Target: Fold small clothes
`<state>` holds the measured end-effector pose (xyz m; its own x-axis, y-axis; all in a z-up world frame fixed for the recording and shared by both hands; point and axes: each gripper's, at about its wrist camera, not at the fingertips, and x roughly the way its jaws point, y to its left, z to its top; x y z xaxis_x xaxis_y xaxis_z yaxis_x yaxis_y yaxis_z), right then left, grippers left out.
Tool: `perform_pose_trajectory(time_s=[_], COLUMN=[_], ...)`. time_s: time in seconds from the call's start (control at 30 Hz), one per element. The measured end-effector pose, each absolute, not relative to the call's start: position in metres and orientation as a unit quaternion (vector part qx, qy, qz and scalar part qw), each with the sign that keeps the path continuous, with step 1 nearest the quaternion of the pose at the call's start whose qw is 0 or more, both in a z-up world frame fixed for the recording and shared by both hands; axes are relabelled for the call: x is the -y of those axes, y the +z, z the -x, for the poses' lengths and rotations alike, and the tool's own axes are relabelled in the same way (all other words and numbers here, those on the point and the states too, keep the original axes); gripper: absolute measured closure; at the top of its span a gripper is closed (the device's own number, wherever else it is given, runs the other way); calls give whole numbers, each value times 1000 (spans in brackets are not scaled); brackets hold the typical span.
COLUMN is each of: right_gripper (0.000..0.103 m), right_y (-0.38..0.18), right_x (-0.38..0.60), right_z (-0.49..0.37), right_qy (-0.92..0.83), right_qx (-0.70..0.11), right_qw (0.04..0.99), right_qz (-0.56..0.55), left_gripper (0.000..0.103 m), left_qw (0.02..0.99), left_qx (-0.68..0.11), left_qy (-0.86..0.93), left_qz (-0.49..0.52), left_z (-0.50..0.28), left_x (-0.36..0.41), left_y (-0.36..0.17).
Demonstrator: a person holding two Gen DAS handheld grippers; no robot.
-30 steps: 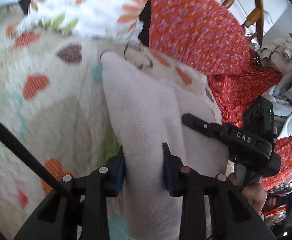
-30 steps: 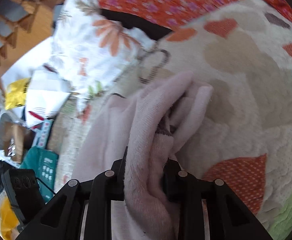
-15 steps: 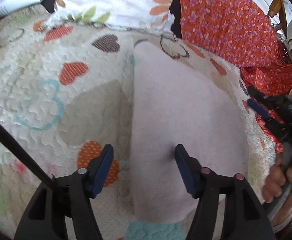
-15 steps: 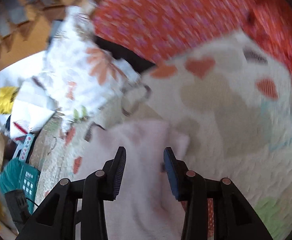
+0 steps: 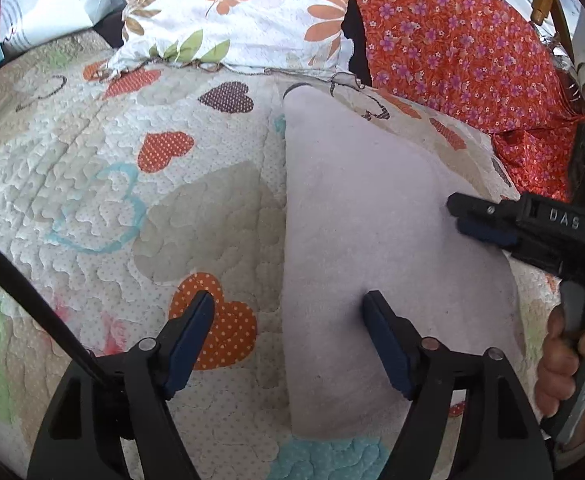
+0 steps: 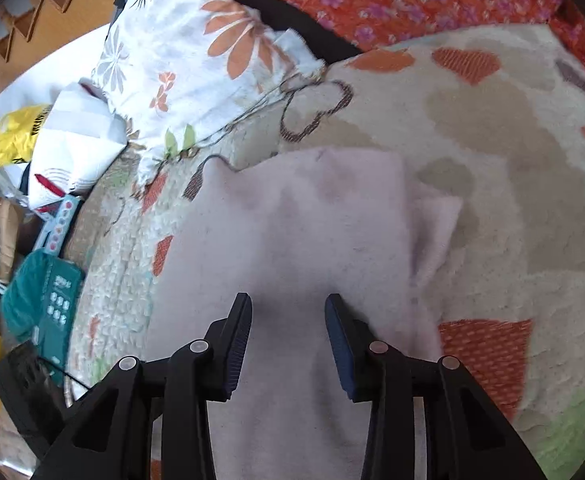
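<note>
A pale pink cloth [image 5: 372,216] lies folded flat on the heart-patterned quilt [image 5: 92,184]. My left gripper [image 5: 288,304] is open and empty, its jaws straddling the cloth's left edge near the front. My right gripper [image 6: 288,304] is open and empty above the same cloth [image 6: 292,232]; a lower layer sticks out at the cloth's right side. The right gripper also shows in the left wrist view [image 5: 476,220], hovering over the cloth's right edge.
A white floral pillow [image 5: 232,12] and an orange floral fabric [image 5: 452,40] lie at the far side of the quilt. A teal box [image 6: 48,292], white bags and a yellow bag [image 6: 16,132] sit off the quilt's left edge.
Both grippers were shut on the pink cloth a second ago. They have opened and let it go, and it now lies flat on the quilt. Both grippers have pulled back slightly.
</note>
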<state>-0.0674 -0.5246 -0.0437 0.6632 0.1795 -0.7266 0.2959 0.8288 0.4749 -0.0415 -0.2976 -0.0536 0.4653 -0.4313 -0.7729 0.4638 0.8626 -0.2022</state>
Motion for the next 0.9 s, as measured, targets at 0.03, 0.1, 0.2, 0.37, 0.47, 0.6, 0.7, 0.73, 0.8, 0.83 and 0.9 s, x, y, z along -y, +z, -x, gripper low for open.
perform_pose_trajectory(time_s=[0.03,0.1,0.2,0.37,0.47,0.6,0.7,0.73,0.8,0.83,0.9], right_gripper=[62,61,60,60,56,56,56,55,55,55,55], right_y=[-40,-34,-22,-21,-38,-44,-36,-34,-30,-28,-24], right_x=[523,522,523,526,526,518,516,517,519,520,524], right_z=[68,71,82,89,82,79,85,88,92,94,99], right_qy=[-44,-56,-61,-49,-43,-43,-44,-47,-53,-55,-64], right_qx=[-406,-397,-379,-379,-418,-442,-429,-426,-420,-416,-408], right_qw=[871,879,890,885,866,862,871,873,875,877,879], right_qz=[-273,-258,-249,-267,-271,-243,-236,-234,-233,-235,-238], left_gripper=[27,27,27,24,23,21,21,21,21,21,21], left_qw=[861,869,882,877,863,863,870,876,889,895,917], left_qx=[-440,-427,-399,-417,-447,-454,-442,-430,-405,-393,-349], left_qy=[-256,-249,-248,-232,-224,-214,-211,-209,-203,-197,-177], left_qz=[-24,-28,-24,-53,-67,-62,-61,-63,-67,-69,-77], left_z=[44,50,60,64,61,63,70,74,83,85,97], left_x=[298,297,295,304,308,306,304,303,301,300,294], left_y=[-52,-46,-32,-41,-61,-64,-56,-50,-39,-33,-17])
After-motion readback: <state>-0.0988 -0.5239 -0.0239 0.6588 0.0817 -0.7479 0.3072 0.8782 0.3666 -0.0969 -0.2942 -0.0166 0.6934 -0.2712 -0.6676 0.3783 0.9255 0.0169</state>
